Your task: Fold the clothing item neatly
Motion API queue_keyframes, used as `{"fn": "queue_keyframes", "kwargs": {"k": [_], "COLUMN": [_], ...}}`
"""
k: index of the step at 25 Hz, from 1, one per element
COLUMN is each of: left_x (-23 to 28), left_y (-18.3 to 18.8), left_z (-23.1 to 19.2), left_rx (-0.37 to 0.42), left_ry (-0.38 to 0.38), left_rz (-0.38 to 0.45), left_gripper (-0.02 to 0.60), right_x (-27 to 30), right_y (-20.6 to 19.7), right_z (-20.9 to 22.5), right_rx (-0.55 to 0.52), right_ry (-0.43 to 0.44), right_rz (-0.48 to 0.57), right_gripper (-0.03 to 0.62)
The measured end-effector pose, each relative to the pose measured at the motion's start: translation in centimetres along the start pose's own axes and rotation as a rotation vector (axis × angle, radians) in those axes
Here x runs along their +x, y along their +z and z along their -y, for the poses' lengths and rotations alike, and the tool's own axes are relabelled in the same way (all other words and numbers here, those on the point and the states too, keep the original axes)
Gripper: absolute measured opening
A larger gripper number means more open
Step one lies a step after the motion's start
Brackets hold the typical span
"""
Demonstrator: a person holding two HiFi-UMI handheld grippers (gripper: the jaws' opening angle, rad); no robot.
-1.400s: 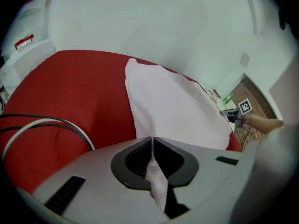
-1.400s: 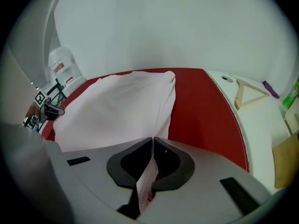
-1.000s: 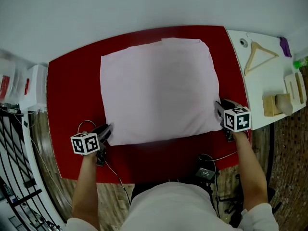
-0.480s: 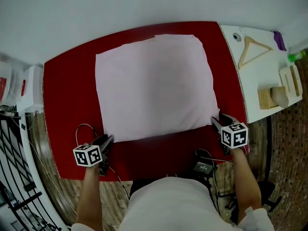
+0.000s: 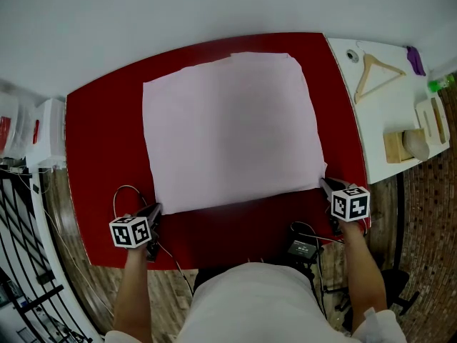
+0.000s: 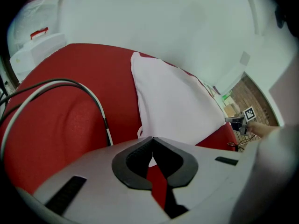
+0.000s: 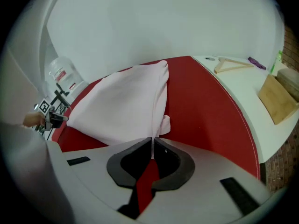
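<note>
A: Now, head view: both tongs have just been closing. Left gripper (image 5: 153,211) sits at the near-left corner of the pink garment (image 5: 232,127), right gripper (image 5: 325,186) at the near-right corner. Garment lies spread flat on the red table (image 5: 100,141). Wooden hanger (image 5: 376,73) lies on the white side table (image 5: 389,131), well apart from the cloth.

B: Meaning for the fold?

A: By my reading, both near corners are now taken. Lifting them towards the far edge looks like the next step. Nothing folded yet.

B: Left gripper view?

A: It settles what the head view cannot. Jaws are pressed together, with a sliver of pale cloth caught at the tips. Only a small bite of the corner, though.

B: Right gripper view?

A: Jaws nearly together, pinching a thin fold of the garment's edge. A small flap hangs loose just beside the tips. The grip looks narrow, so it could slip on the lift. Neither gripper view takes in the whole cloth with both held corners. Only the head view gives that
</note>
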State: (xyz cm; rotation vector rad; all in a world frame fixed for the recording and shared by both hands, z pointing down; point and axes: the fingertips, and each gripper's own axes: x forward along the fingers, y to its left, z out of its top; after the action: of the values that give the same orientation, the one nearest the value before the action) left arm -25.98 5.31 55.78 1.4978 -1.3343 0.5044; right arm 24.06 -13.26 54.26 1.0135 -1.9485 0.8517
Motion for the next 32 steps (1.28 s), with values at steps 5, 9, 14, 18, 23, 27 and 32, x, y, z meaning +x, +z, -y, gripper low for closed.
{"fn": "queue_keyframes", "kwargs": {"k": [5, 9, 14, 18, 23, 27, 32], "left_x": [-0.1, -0.7, -1.1, -0.3, -0.4, -0.9, -1.3], "left_y": [-0.6, -0.5, -1.7, -2.3, -3.1, -4.7, -4.3], "left_z": [0.1, 0.9, 1.7, 0.9, 0.2, -0.8, 0.0], "left_rx": [-0.022, -0.053, -0.037, -0.021, -0.059, -0.092, -0.112], "left_ry": [-0.009, -0.056, -0.119, -0.084, -0.085, -0.074, -0.137], "left_rz": [0.006, 0.031, 0.034, 0.025, 0.024, 0.011, 0.044], "left_gripper": [0.008, 0.011, 0.08, 0.036, 0.003, 0.003, 0.003], "right_x": [-0.1, -0.7, -0.7, -0.1, -0.4, -0.6, -0.4], "right_y": [-0.4, 0.3, -1.1, -1.7, -2.5, -2.8, -2.4], "right_z": [0.1, -0.5, -0.4, 0.0, 1.0, 1.3, 1.3], "right_rx": [0.029, -0.014, -0.018, -0.014, 0.001, 0.017, 0.014], "right_ry": [-0.004, 0.008, 0.0, -0.021, -0.055, -0.072, -0.103], "right_rz": [0.009, 0.049, 0.019, -0.001, -0.007, -0.007, 0.0], "right_gripper": [0.026, 0.038, 0.083, 0.053, 0.023, 0.021, 0.023]}}
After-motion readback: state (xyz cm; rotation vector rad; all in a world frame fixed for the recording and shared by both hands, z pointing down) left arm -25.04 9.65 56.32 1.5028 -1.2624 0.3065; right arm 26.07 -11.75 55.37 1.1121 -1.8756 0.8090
